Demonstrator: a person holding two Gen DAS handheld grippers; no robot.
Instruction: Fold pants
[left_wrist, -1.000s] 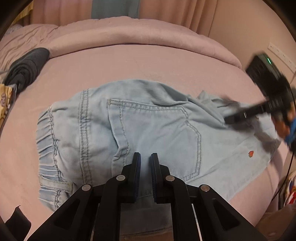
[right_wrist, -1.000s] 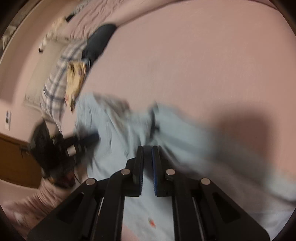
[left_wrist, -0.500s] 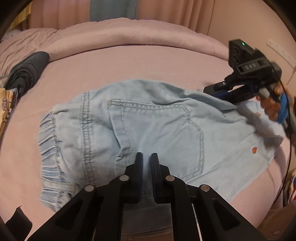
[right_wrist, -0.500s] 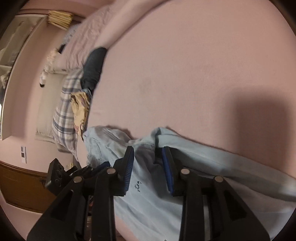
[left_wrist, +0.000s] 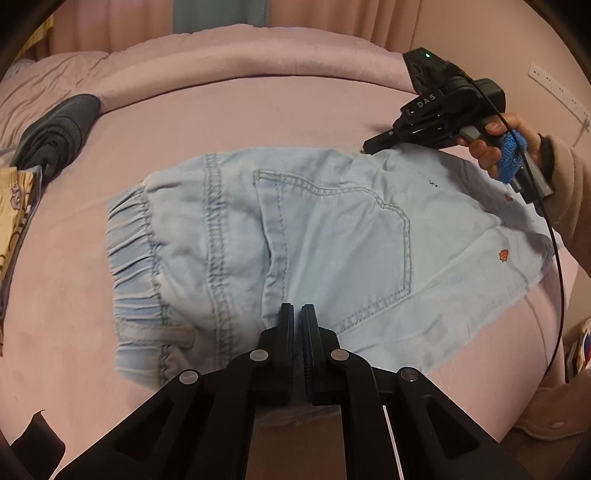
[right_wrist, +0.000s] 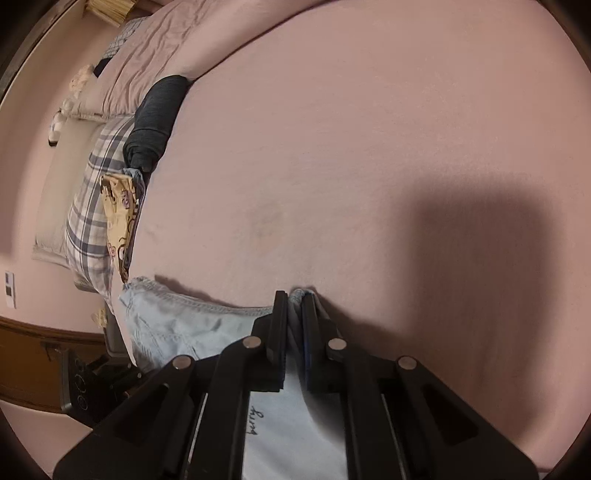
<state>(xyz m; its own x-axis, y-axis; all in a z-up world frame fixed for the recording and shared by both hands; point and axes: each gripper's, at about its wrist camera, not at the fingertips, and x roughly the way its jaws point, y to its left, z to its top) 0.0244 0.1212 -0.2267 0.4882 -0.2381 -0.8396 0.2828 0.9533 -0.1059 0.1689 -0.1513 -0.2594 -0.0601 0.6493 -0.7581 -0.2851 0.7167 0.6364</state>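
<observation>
Light blue denim pants lie flat on the pink bed, elastic waistband to the left, back pocket facing up. My left gripper is shut, its tips over the near edge of the pants by the pocket; whether it pinches cloth I cannot tell. My right gripper is shut on the far edge of the pants, with a fold of cloth between the pads. It also shows in the left wrist view, held by a hand at the pants' far right edge.
A rolled dark grey garment lies at the far left of the bed. A plaid pillow and a patterned cloth lie beside it. A rolled pink duvet runs along the back.
My right gripper went from open to shut on the pants' far edge after moving there. The left gripper stayed shut in place. The pants lie flatter on the right.
</observation>
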